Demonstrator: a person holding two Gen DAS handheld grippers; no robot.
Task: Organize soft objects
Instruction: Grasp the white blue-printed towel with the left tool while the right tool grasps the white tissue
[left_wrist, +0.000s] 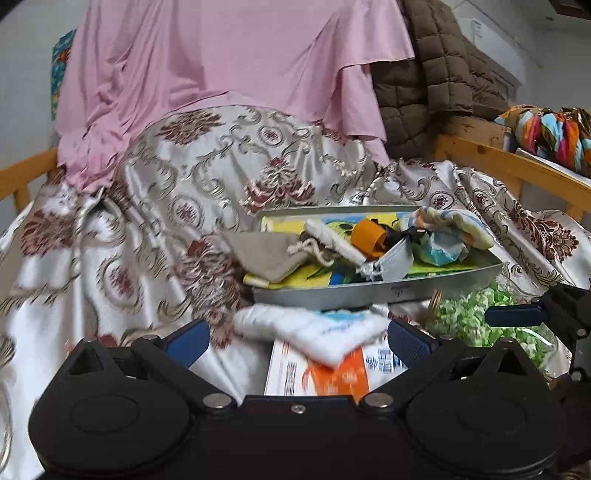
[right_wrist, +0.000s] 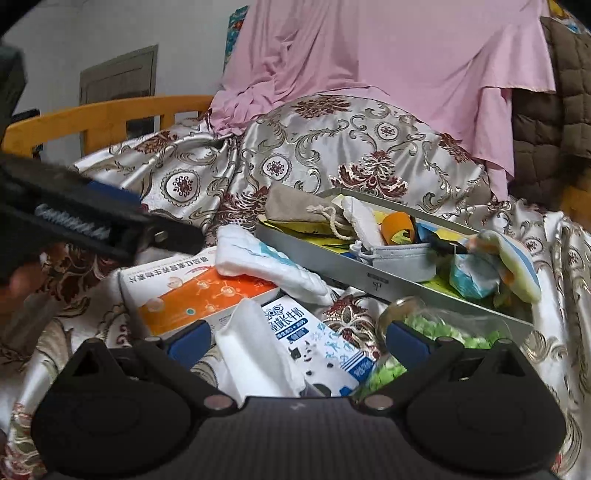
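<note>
1. Landmark: metal tray (left_wrist: 373, 291) on the patterned bedspread (left_wrist: 147, 206) — pouch (left_wrist: 258, 254), mask (left_wrist: 395, 262) and sponge (right_wrist: 517, 266) inside.
2. Left gripper (left_wrist: 295, 338) — jaws wide, just before the tray, either side of a white towel (left_wrist: 314, 328).
3. Right gripper (right_wrist: 295, 338): jaws wide over a second white cloth (right_wrist: 255, 354) and milk carton (right_wrist: 317, 343), nearer than the tray.

We are looking at a home bedroom: a bed with a wooden rail (right_wrist: 110, 110) is wearing a shiny floral bedspread (left_wrist: 207, 162), a pink sheet (left_wrist: 221, 55) and a brown quilt (left_wrist: 436, 74) are hanging behind it, and a wall air conditioner (left_wrist: 495, 40) is showing at the upper right.
</note>
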